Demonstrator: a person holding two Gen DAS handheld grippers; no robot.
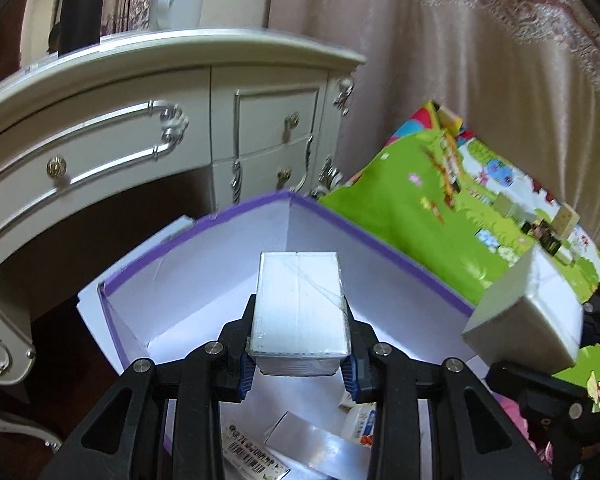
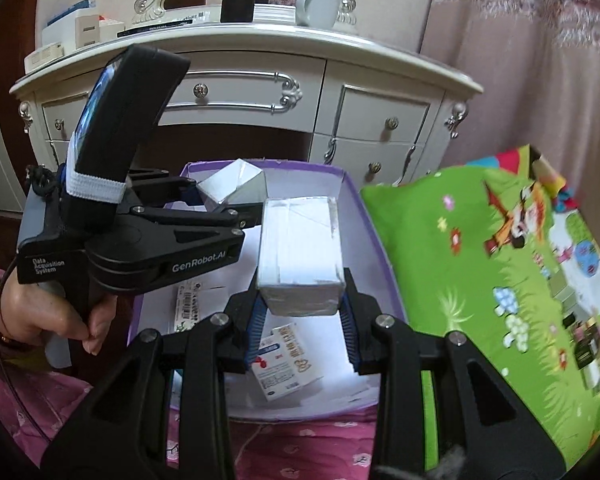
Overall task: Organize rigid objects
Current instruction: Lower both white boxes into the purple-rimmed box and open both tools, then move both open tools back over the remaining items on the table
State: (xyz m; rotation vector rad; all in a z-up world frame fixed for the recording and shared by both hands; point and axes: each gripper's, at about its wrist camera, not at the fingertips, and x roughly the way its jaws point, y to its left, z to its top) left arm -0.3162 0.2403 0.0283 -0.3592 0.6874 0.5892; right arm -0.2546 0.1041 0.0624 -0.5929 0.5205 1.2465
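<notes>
Two grippers, each clamped on a white block, both held above a purple-rimmed box (image 1: 384, 240) with a white interior. In the left wrist view, left gripper (image 1: 300, 354) closed on a tape-wrapped white block (image 1: 298, 304), blue-padded fingers (image 1: 246, 372) pressing its two sides, the block pointing toward the far corner of the box. Below it, on the box floor, a flat silver-white carton (image 1: 320, 446), a barcoded packet (image 1: 256, 460) and a glimpse of a printed medicine box (image 1: 360, 426). At the right edge of the same view, the second white block (image 1: 528, 312), tilted, pinched by the black fingers of the other tool over the box's right rim. In the right wrist view, right gripper (image 2: 302, 320) shut on that taped white block (image 2: 300, 248), held over the middle of the box (image 2: 380, 248); directly beneath, the printed medicine box (image 2: 286, 364) lying flat on the floor, the barcoded packet (image 2: 188, 306) to its left. Across the box, left gripper (image 2: 220, 200) with its own block (image 2: 236, 186) over the far left corner, gripped by a left hand (image 2: 48, 316) at the handle. Beside the box on the right, a green cartoon play mat (image 2: 480, 280). Behind, a cream dresser (image 2: 380, 116) with silver handles, a white mug (image 2: 316, 8) on top.
</notes>
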